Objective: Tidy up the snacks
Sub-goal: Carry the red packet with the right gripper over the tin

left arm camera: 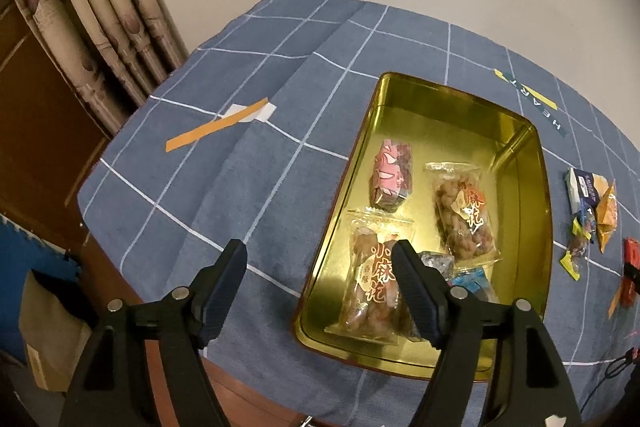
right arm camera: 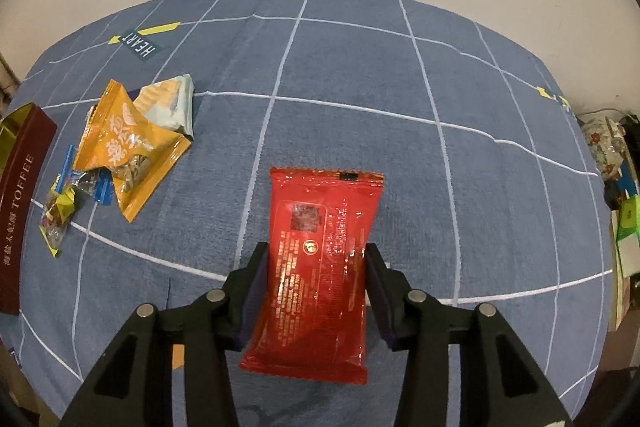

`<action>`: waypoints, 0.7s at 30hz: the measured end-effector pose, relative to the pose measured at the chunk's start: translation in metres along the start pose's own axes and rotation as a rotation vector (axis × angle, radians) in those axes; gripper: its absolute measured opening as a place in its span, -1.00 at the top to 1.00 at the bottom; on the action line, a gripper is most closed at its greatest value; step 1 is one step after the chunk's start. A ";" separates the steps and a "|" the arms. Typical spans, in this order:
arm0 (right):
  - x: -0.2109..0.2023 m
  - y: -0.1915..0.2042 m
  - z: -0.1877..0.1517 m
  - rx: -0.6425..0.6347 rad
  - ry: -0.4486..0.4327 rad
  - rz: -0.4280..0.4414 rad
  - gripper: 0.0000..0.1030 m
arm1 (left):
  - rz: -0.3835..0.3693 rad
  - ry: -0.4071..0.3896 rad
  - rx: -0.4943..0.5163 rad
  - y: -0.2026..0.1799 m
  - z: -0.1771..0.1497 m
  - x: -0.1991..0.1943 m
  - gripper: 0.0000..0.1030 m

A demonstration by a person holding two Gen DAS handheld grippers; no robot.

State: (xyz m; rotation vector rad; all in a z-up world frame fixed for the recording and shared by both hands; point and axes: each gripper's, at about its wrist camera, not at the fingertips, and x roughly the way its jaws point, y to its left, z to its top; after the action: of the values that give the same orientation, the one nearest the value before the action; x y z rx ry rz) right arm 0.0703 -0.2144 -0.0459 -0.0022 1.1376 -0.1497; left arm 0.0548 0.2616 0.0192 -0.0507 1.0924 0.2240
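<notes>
A gold tin tray (left arm camera: 532, 211) lies on the blue checked cloth and holds a pink snack pack (left arm camera: 393, 175), two clear twist-snack packs (left arm camera: 464, 213) (left arm camera: 372, 283) and small wrapped sweets. My left gripper (left arm camera: 320, 263) is open and empty above the tray's near left corner. My right gripper (right arm camera: 316, 263) has its jaws on both sides of a red snack pack (right arm camera: 316, 267) lying on the cloth; they touch its edges. An orange pack (right arm camera: 128, 147), a pale blue pack (right arm camera: 170, 105) and small candies (right arm camera: 60, 211) lie to its left.
The tray's maroon TOFFEE side (right arm camera: 20, 211) shows at the far left of the right wrist view. The table edge, a curtain (left arm camera: 92, 11) and a paper bag (left arm camera: 44, 331) are at left. Clutter (right arm camera: 612, 163) stands beyond the table's right edge.
</notes>
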 end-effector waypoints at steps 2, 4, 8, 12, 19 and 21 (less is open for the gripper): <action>-0.002 0.003 -0.004 0.001 -0.012 -0.013 0.10 | 0.002 0.003 0.000 0.000 0.000 0.001 -0.42; -0.003 0.004 -0.006 0.005 -0.019 -0.019 0.10 | -0.003 0.004 -0.001 -0.001 -0.001 0.002 -0.46; -0.006 0.007 -0.009 -0.002 -0.021 -0.028 0.10 | -0.006 0.005 -0.008 0.000 -0.002 0.001 -0.49; -0.010 0.012 -0.011 0.000 -0.030 -0.033 0.11 | -0.003 0.011 -0.004 -0.001 -0.002 0.003 -0.51; -0.024 0.029 -0.012 0.003 -0.060 -0.005 0.11 | -0.009 0.015 -0.022 0.002 -0.002 0.003 -0.56; -0.028 0.035 -0.011 -0.003 -0.066 0.011 0.11 | -0.012 0.012 -0.029 0.002 -0.002 0.003 -0.56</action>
State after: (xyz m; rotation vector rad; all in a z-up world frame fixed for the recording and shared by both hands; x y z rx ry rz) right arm 0.0528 -0.1760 -0.0275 -0.0035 1.0714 -0.1370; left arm 0.0540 0.2641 0.0162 -0.0845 1.1007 0.2288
